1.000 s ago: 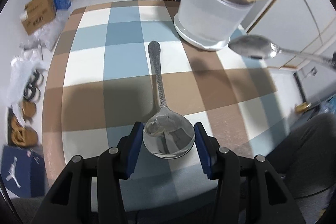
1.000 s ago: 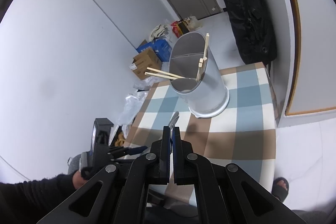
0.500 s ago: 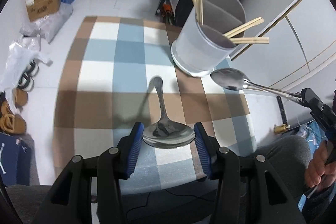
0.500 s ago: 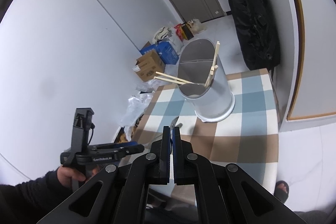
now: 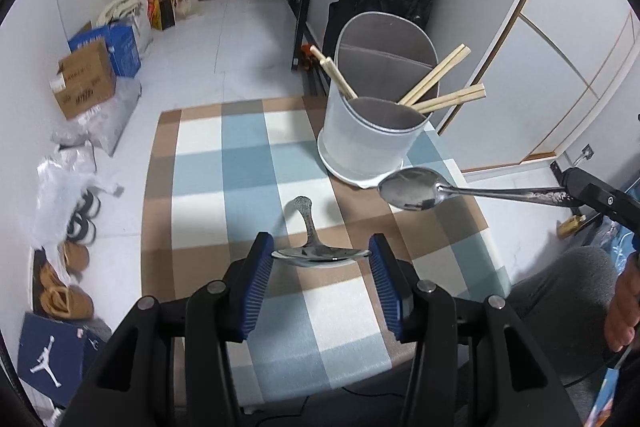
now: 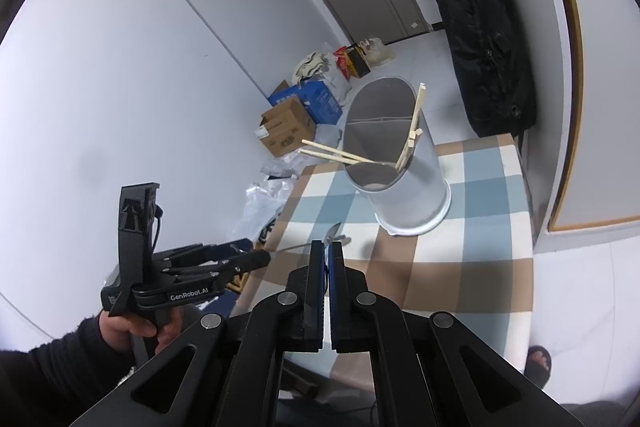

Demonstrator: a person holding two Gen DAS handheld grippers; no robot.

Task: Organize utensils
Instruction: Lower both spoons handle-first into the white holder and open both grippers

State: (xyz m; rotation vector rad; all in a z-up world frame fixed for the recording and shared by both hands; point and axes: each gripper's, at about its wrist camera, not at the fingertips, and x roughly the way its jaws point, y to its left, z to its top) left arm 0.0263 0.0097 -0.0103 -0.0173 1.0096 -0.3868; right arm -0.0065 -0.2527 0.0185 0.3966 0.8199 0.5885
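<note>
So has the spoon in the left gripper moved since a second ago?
Yes. The spoon was lying flat on the checked tablecloth; now the left gripper holds it by the bowl, lifted clear.

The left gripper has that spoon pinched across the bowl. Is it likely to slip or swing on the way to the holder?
Probably somewhat. The spoon is polished metal, and the left gripper pinches only its bowl edges, so it may pivot. Its handle hangs forward unsupported, likely nose-heavy. It looks rigid, so it shouldn't flex entering the utensil holder.
</note>
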